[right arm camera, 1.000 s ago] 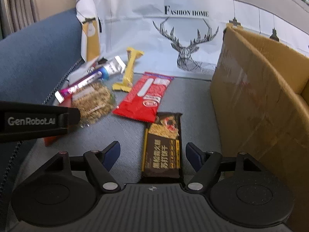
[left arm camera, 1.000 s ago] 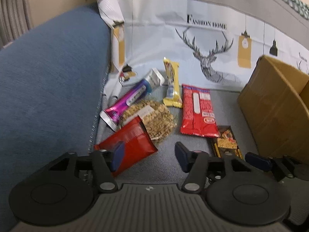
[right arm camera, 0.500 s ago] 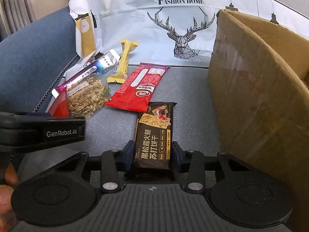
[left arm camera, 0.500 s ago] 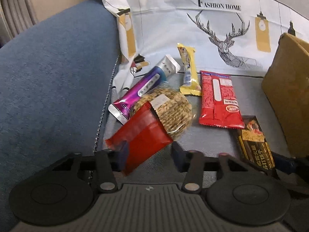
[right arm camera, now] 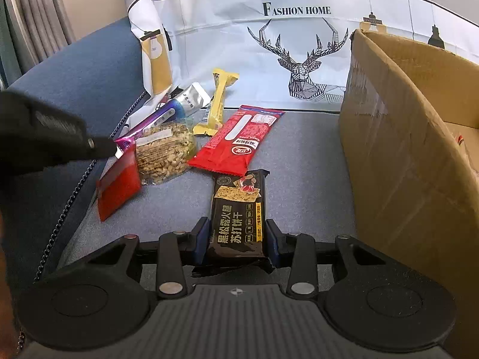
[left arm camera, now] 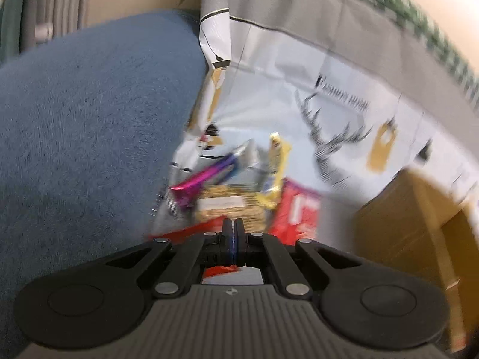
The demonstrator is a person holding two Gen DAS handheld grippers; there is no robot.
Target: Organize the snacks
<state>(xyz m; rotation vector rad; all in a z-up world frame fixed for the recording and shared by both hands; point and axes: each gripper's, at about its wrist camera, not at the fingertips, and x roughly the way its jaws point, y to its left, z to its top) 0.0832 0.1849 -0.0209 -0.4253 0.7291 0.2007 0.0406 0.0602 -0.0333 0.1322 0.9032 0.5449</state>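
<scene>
- One blue upholstered sofa arm (right arm camera: 74, 68) fills the left of both views; its grey seat (right arm camera: 305, 161) carries everything else.
- One white printed cloth with a stag and lettering (right arm camera: 269, 42) hangs across the top.
- One open brown cardboard box (right arm camera: 398, 137) stands at the right edge, beside the snacks but apart from them.
- Six snack packets, counted in the right wrist view:
- one flat red wrapper (right arm camera: 239, 140) at centre;
- one clear bag of brown oat crisps with a red end (right arm camera: 161, 149), left of centre;
- one black cracker pack with yellow print (right arm camera: 238, 215), lower centre;
- one purple and silver tube (right arm camera: 167, 113), upper left of the pile;
- one slim yellow bar (right arm camera: 220, 101) beside the tube;
- The left gripper (left arm camera: 233, 239), tilted downward, has just closed its jaws fully on the red end of the oat bag, which hangs from them; its own view is blurred.
- The right gripper (right arm camera: 236, 239), also angled down, has just narrowed; its pads (right arm camera: 199, 240) press both long sides of the black cracker pack, low on the seat.
</scene>
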